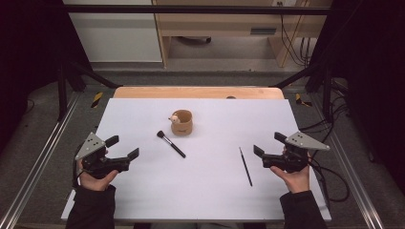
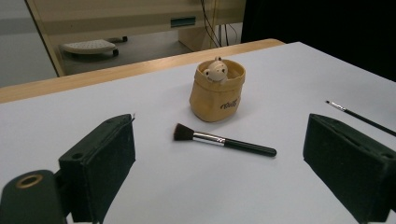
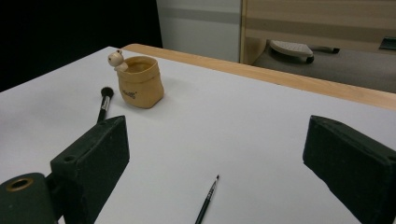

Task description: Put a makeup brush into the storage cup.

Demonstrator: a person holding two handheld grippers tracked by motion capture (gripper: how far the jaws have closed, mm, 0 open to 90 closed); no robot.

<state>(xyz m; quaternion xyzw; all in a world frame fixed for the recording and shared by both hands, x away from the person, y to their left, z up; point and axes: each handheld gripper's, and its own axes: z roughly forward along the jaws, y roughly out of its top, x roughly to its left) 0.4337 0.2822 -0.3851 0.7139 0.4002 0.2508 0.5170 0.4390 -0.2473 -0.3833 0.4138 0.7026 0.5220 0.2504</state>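
From the high view, a white counter carries a small tan pouch near its middle, with a little pale figure peeking over its rim on the left side. Just in front and to the left of the pouch lies a makeup brush with dark bristles and a black handle, set at a diagonal and apart from the pouch. Further right, well apart from both, a thin paintbrush lies nearly lengthwise. The left gripper is held at the counter's left side, jaws spread and holding nothing; the right gripper sits at the right side, jaws likewise spread and empty, just beside the thin paintbrush. In the left gripper view, the two black jaws stand wide apart with the makeup brush lying between and beyond them, the tan pouch behind it, and the thin paintbrush off to the right. In the right gripper view, the jaws are again wide apart, the thin paintbrush lies between them close in, and the tan pouch and makeup brush sit further off to the left.
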